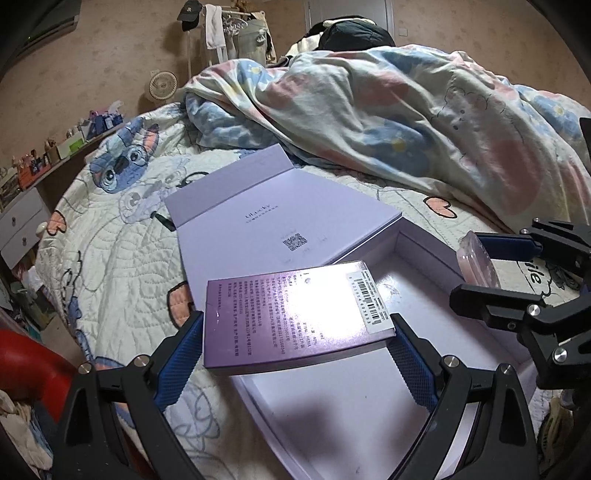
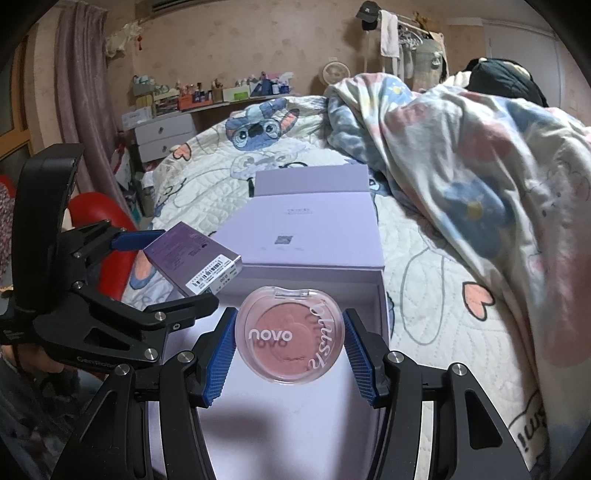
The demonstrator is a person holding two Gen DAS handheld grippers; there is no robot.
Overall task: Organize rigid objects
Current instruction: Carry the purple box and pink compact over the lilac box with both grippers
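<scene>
Bed (image 1: 110,280) with a white quilted cover printed with blue cartoon figures and pink hearts; a rumpled floral duvet (image 1: 424,122) is heaped along its far and right side.

Storage box (image 1: 332,413), lilac, lying open on the quilt. Its tray has a white bare floor and low walls. Its hinged lid (image 1: 280,221) is folded back flat beyond the tray, inner face up, showing small print and a square code.

Left gripper (image 1: 297,343): blue ribbed pads pressed against both long edges of a flat purple carton (image 1: 291,317). The carton is clamped between them, printed back upward, with a white barcode label at its far right corner. It is held in the air over the tray's near left corner, partly overhanging the lid.

Right gripper (image 2: 290,354): jaws roughly half open, blue pads touching the left and right sides of a round clear-cased pink blush compact (image 2: 290,334) lettered "novo". The compact is held above the tray floor, face up.

Both grippers sit side by side over the tray, the carton to the left of the compact, not touching.

Background: shelf (image 2: 207,99) of small items and a white drawer unit (image 2: 164,134) along the far wall; a clothes rack (image 2: 406,33) with a cap and garments; a small fan (image 2: 334,72).
</scene>
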